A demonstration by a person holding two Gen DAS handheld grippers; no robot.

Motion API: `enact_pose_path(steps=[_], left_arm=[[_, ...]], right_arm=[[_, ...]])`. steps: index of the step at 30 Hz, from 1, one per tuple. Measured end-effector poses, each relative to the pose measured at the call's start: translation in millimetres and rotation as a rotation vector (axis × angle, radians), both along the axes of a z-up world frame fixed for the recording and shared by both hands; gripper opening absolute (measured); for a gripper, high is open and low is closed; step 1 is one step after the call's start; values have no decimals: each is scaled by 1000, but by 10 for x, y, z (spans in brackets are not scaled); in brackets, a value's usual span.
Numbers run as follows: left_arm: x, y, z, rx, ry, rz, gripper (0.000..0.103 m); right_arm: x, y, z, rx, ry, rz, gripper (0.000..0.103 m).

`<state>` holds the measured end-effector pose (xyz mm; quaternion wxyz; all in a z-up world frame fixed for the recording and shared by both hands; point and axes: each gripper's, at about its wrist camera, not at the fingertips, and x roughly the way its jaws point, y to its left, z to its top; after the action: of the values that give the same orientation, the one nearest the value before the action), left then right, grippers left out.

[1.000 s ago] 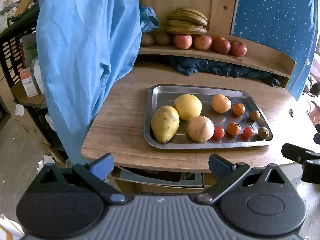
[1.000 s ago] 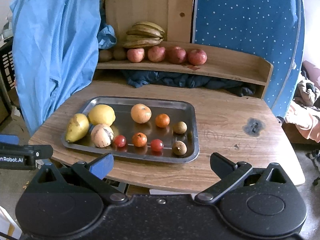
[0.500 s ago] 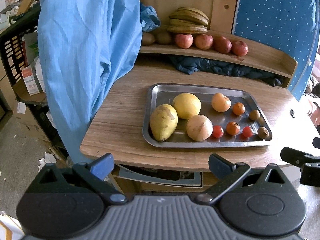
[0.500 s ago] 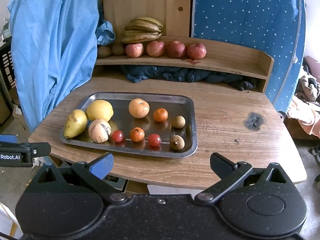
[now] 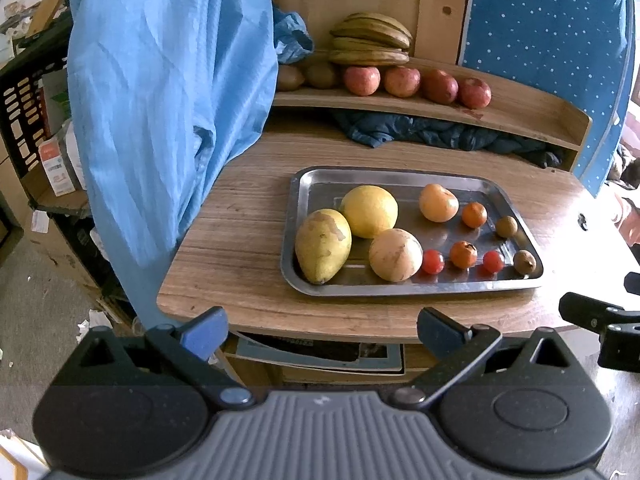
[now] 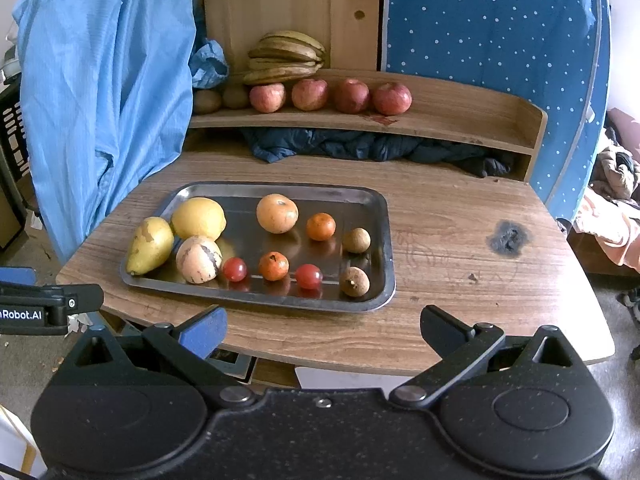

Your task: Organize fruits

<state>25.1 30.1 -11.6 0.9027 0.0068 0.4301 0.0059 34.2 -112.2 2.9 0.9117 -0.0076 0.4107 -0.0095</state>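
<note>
Both of our grippers hang short of the table's near edge with fingers spread wide and nothing between them: the left gripper point(image 5: 322, 330) faces the tray's left end, the right gripper point(image 6: 324, 330) its right end. On the left gripper's side, seen from the right wrist camera, we read white lettering ending in "Robot.AI" point(image 6: 21, 314); small print on the boxes point(image 5: 56, 162) at far left is too small to read.

Our table point(image 6: 460, 216) is wood-grained with a dark burnt-looking spot point(image 6: 509, 238) on its right part. Behind it a raised wooden shelf point(image 6: 460, 122) carries a bunch of bananas point(image 6: 286, 58), four red apples point(image 6: 330, 96) in a row and two brownish fruits point(image 6: 220, 99). Dark cloth point(image 6: 360, 148) is stuffed under the shelf. A light blue garment point(image 5: 168, 92) hangs at left, and a dotted blue panel point(image 6: 492, 36) stands at right.

On the table lies a metal tray point(image 6: 384, 240) holding a pear point(image 6: 150, 245), a yellow fruit point(image 6: 199, 218), a pale streaked fruit point(image 6: 199, 259), a large orange fruit point(image 6: 277, 213), two small orange ones point(image 6: 321, 226), two red cherry tomatoes point(image 6: 235, 269) and two small brown fruits point(image 6: 356, 240).
</note>
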Motion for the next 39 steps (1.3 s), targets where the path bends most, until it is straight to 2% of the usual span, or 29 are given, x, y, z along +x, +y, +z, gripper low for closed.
enact_pose_path(steps=[39], left_arm=[[104, -163, -21, 11, 1, -64, 103]], right_arm=[[-9, -87, -9, -9, -1, -54, 102]])
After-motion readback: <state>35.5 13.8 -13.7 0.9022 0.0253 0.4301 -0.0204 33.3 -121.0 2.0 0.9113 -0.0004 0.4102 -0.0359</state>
